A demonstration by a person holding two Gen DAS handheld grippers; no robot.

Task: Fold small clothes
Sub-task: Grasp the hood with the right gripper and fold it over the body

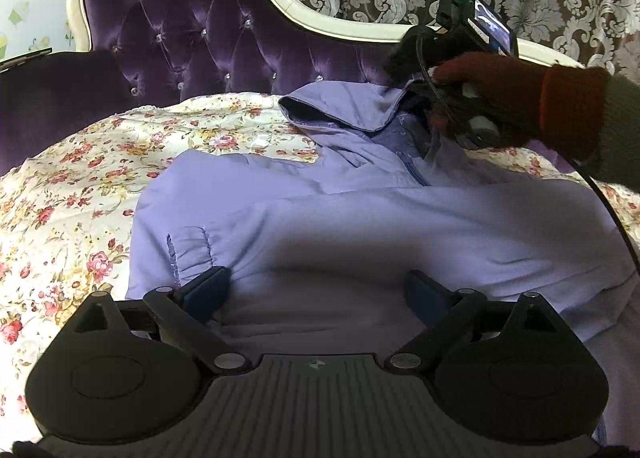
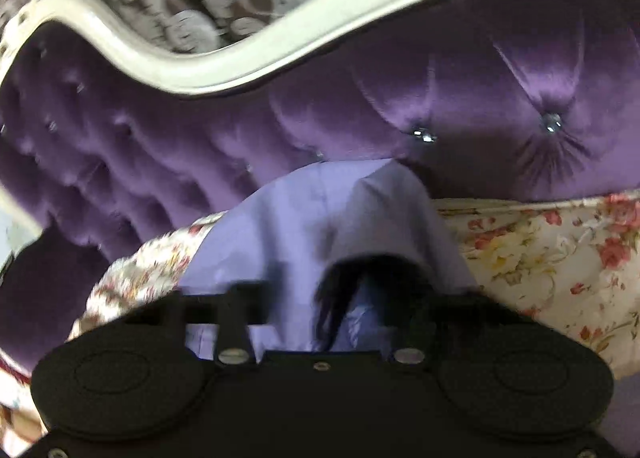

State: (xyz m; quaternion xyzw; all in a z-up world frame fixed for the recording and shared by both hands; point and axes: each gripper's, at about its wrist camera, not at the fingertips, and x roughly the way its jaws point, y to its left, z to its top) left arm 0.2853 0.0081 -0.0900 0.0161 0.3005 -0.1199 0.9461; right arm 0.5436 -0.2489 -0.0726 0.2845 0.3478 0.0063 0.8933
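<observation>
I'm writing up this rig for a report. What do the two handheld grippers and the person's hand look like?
The left gripper has a black ribbed body, two round black discs, silver pivot screws and dark blue fingers. The right gripper is black too, with a small lit screen, a green light and a black cable. The right hand wears a dark red knit glove below a grey sleeve.

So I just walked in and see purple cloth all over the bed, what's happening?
A person is folding a small lavender jacket spread on the floral bedspread, using handheld tongs in each hand. The left tongs hover open over the lower part of the jacket, one sleeve already lying across the body. The right tongs, held in a red-gloved hand, are up at the collar near the purple headboard; the blurred right view shows fabric draped over them, but the grip is unclear.
</observation>
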